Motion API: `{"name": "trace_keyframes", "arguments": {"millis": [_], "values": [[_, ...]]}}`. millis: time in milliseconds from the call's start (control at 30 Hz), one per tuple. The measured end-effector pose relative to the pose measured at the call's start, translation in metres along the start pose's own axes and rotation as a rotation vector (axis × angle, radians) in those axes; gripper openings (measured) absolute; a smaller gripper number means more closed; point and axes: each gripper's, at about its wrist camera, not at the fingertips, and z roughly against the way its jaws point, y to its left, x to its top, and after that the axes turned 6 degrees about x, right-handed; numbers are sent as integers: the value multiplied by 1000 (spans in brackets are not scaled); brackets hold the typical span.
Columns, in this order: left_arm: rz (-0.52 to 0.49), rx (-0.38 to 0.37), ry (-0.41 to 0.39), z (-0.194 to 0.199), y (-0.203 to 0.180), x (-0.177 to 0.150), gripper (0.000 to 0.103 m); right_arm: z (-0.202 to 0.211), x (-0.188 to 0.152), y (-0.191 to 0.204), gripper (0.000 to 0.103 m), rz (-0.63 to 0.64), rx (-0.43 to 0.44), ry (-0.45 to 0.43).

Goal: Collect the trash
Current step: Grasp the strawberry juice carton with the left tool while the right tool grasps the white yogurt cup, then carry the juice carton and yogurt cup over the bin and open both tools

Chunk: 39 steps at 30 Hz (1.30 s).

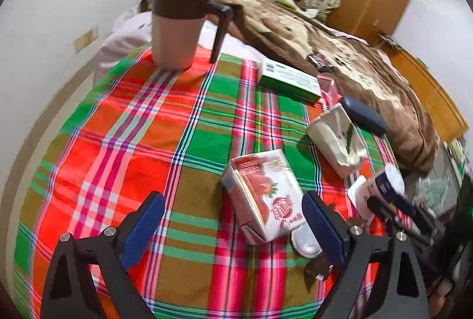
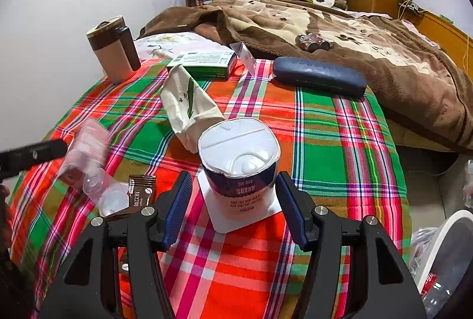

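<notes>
A red and white strawberry drink carton [image 1: 263,200] lies on the plaid tablecloth [image 1: 147,126]. My left gripper [image 1: 233,196] is open around the carton, which sits close to the right finger without being pressed. In the right wrist view the carton [image 2: 85,150] is a pink blur. My right gripper [image 2: 234,174] is shut on a white and dark blue yoghurt cup [image 2: 239,162], low over the cloth. That cup [image 1: 381,189] also shows at the right edge of the left wrist view. A crushed paper cup [image 2: 189,103] lies behind it.
A brown mug [image 1: 180,26], a green box [image 1: 289,79] and a dark glasses case [image 2: 319,76] stand at the far side. A clear plastic lid [image 2: 109,197] and a brown sachet [image 2: 142,192] lie near the carton. A white bin [image 2: 443,245] is at the lower right, and a bed with a brown blanket [image 2: 354,32] lies beyond.
</notes>
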Motion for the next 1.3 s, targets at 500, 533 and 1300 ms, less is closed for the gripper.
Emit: {"name": "trace_keyframes", "arguments": {"millis": [500,533,1300], "values": [[-45,0,67,-44,-23,4,81,-5,3,-1,60,-10,0,1],[-44,7,67,-45,-23,4,75,-5,3,0,60,-10,-1,0],[-103,-8,4,-22,-30,-12,59,-1,-3,-8,51,-50,40,-18]]}}
